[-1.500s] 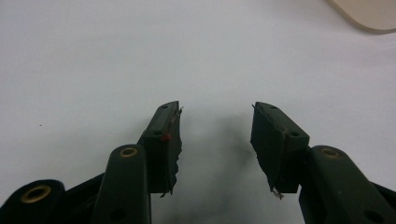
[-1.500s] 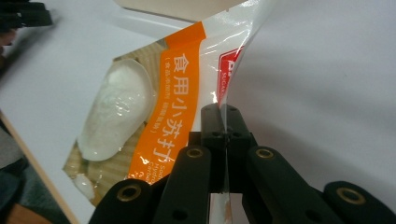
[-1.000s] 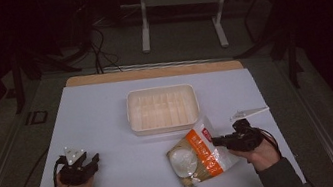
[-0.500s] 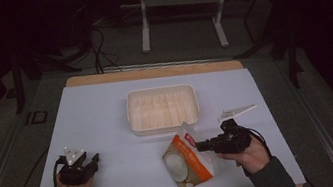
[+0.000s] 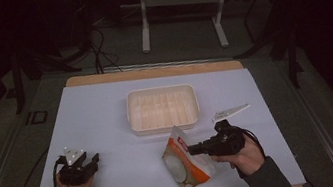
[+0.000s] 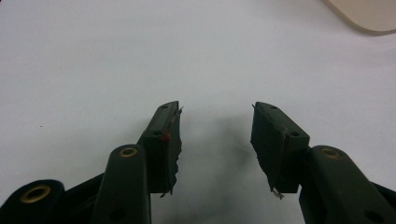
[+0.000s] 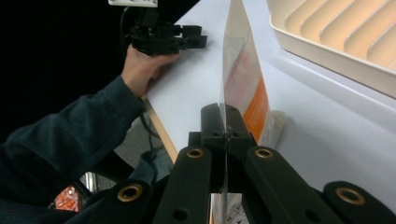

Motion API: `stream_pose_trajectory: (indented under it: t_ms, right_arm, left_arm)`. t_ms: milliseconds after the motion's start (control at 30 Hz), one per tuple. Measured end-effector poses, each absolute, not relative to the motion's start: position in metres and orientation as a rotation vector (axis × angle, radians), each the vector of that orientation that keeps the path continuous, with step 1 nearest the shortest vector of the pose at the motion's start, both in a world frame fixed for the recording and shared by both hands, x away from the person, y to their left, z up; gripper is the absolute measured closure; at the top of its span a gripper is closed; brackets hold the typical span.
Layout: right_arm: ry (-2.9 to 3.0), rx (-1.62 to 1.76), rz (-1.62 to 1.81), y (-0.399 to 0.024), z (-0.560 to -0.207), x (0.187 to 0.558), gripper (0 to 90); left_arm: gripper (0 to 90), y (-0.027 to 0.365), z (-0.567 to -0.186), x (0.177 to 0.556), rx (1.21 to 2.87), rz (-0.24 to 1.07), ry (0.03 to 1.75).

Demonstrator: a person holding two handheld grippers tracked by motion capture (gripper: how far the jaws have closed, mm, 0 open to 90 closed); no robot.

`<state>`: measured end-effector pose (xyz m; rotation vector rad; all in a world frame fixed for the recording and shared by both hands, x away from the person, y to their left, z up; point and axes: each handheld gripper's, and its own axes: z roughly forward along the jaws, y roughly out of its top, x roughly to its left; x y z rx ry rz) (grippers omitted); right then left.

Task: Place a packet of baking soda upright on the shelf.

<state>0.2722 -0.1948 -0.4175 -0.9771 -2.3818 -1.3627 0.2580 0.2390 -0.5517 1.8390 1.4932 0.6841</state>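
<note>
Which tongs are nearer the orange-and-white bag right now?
Right. The right tongs are clamped on the bag edge, tilting it up. The left tongs sit open on the mat, well off to the bag's left.

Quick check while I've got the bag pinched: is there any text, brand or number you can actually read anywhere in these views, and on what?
Nothing can be read.
Bag: a red patch with pale marks near its top, too small and blurred to read.
Same bag in the right gripper view: orange and red print seen edge-on, not readable.
Tray, table, right gripper and left gripper: no lettering visible.
</note>
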Motion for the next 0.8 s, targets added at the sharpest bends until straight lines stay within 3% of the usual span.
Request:
stream_pose_trajectory:
  t_ms: [800]
  right_arm:
    - [-2.367, -1.031, -1.419, -0.207, -0.408, 0.274, 90.0]
  left_arm:
    - [51.2, 0.239, -0.551, 0.257, 1.828, 0.692, 1.495]
